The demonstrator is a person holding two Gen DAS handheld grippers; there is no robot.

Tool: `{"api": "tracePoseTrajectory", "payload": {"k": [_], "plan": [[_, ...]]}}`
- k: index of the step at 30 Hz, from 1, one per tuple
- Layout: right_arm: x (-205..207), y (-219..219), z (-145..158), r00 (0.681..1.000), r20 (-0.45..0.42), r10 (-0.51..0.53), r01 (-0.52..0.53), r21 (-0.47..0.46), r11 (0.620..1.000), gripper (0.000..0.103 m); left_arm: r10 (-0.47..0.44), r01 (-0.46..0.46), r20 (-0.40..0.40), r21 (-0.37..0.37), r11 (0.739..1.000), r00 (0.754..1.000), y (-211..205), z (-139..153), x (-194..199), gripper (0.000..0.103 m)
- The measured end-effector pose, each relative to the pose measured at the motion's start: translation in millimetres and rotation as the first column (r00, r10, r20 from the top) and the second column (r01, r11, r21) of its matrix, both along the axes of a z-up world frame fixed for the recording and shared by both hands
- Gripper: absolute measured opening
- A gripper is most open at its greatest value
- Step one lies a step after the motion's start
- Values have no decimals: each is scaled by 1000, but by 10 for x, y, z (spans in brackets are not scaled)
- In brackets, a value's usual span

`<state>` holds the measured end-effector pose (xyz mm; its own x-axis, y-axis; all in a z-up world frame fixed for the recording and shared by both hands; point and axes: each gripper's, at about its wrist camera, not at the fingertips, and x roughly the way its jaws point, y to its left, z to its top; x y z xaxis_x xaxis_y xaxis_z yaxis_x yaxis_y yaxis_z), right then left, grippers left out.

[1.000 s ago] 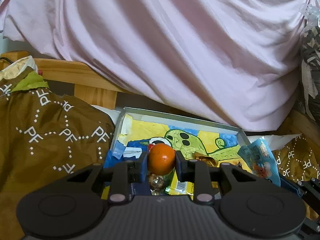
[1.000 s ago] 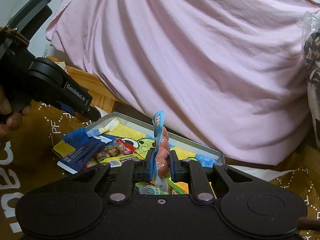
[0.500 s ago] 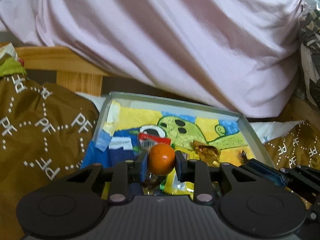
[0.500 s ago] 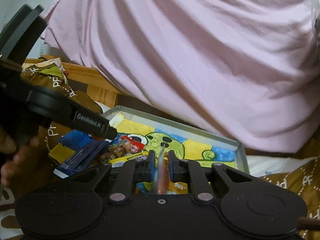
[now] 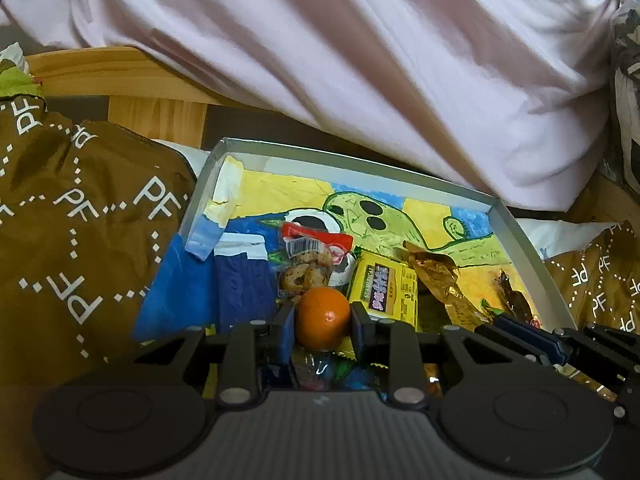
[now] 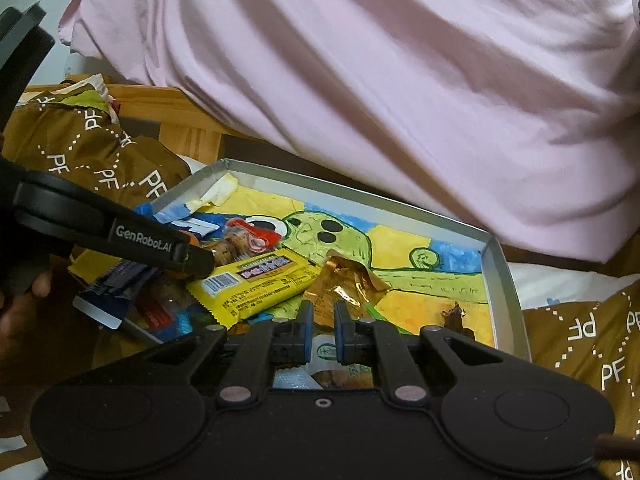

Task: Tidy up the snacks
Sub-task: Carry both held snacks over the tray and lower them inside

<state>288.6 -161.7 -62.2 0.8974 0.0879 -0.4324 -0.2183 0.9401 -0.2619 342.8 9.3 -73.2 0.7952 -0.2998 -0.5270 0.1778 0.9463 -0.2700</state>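
Note:
A grey tray [image 5: 516,232] lined with a yellow, green and blue drawing holds several snacks: a yellow bar [image 5: 382,284], a gold wrapper [image 5: 440,280], a clear cookie packet [image 5: 306,256] and blue packets [image 5: 240,280]. My left gripper [image 5: 322,322] is shut on a small orange [image 5: 322,318] low over the tray's near side. My right gripper [image 6: 321,326] stands slightly open and empty above the tray [image 6: 502,276], just behind the gold wrapper [image 6: 344,280] and the yellow bar [image 6: 260,284]. The left gripper's body shows in the right wrist view [image 6: 120,236].
A large pink cloth [image 5: 360,60] hangs close behind the tray. Brown fabric printed with "PF" [image 5: 80,220] lies left and right of the tray. A wooden frame [image 5: 120,80] runs at the back left.
My right gripper has let go of the blue-topped sausage packet and now stands low over the tray, empty. My left gripper moved closer over the tray with the orange still in it.

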Motion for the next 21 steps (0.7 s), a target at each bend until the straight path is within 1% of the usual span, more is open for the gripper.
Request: {"api": "tracePoseTrajectory", "payload": {"k": [1, 4, 5, 8, 15, 16, 17, 19, 21], "plan": [[6, -6, 0, 1000, -1, -2, 2, 2, 1000, 13, -1, 1, -2, 0, 1000, 1000, -3, -2, 3, 31], [16, -22, -13, 1000, 2, -13, 13, 17, 1000, 21, -3, 3, -2, 1, 1000, 1000, -10, -5, 6, 31], [22, -33, -17, 1000, 2, -17, 17, 25, 1000, 22, -3, 3, -2, 1, 1000, 1000, -13, -5, 6, 31], [48, -66, -31, 1000, 8, -28, 28, 49, 998, 32, -1, 1, -3, -3, 1000, 1000, -11, -11, 13, 31], [94, -64, -49, 999, 13, -38, 37, 63, 997, 35, -2, 2, -7, -6, 1000, 1000, -8, -14, 15, 31], [94, -57, -50, 999, 18, -38, 37, 63, 997, 35, -1, 1, -8, -8, 1000, 1000, -8, -20, 19, 32], [91, -50, -51, 999, 26, -39, 37, 65, 997, 38, 0, 0, -8, -10, 1000, 1000, -9, -24, 21, 34], [94, -35, -53, 998, 40, -43, 40, 65, 997, 49, 1, -1, -6, -16, 1000, 1000, -8, -28, 23, 37], [97, -31, -57, 997, 62, -47, 43, 75, 996, 78, 1, -1, -8, -22, 1000, 1000, -5, -27, 29, 42]]}}
